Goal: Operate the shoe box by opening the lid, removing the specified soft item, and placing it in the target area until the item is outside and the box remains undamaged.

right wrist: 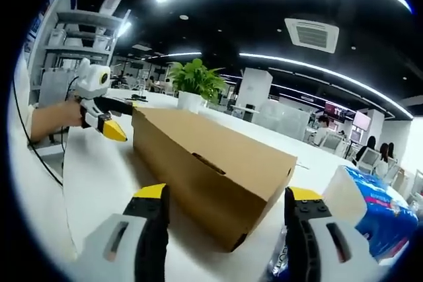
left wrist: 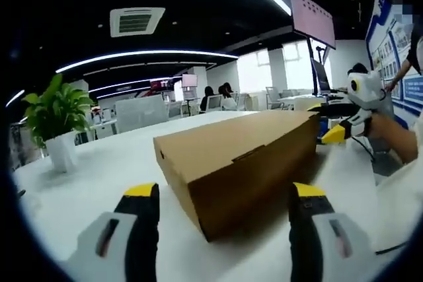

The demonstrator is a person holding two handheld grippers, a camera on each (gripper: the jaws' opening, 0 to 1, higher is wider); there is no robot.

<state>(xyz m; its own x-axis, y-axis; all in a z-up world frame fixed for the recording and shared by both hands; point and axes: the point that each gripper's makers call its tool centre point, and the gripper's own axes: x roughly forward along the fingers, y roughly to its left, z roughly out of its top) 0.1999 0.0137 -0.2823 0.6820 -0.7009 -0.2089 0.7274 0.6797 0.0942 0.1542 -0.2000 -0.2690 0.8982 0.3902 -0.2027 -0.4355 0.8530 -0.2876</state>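
A long brown cardboard shoe box (left wrist: pixel 241 160) lies flat on the white table (left wrist: pixel 99 176), lid closed, between the two grippers. In the left gripper view its long axis runs from a near corner low in the middle away toward the upper right; in the right gripper view it (right wrist: pixel 211 166) runs toward the upper left.

The left gripper (left wrist: pixel 225 196) stands wide, empty, jaws either side of the near corner. The right gripper (right wrist: pixel 225 199) is likewise wide and empty.

A blue-wrapped soft pack (right wrist: pixel 370 212), perhaps tissue, sits near the box. A green potted plant (left wrist: pixel 56 120) stands beyond.

Shoe box (left wrist: pixel 241 163) on table (left wrist: pixel 86 183), potted plant (left wrist: pixel 58 120) behind.
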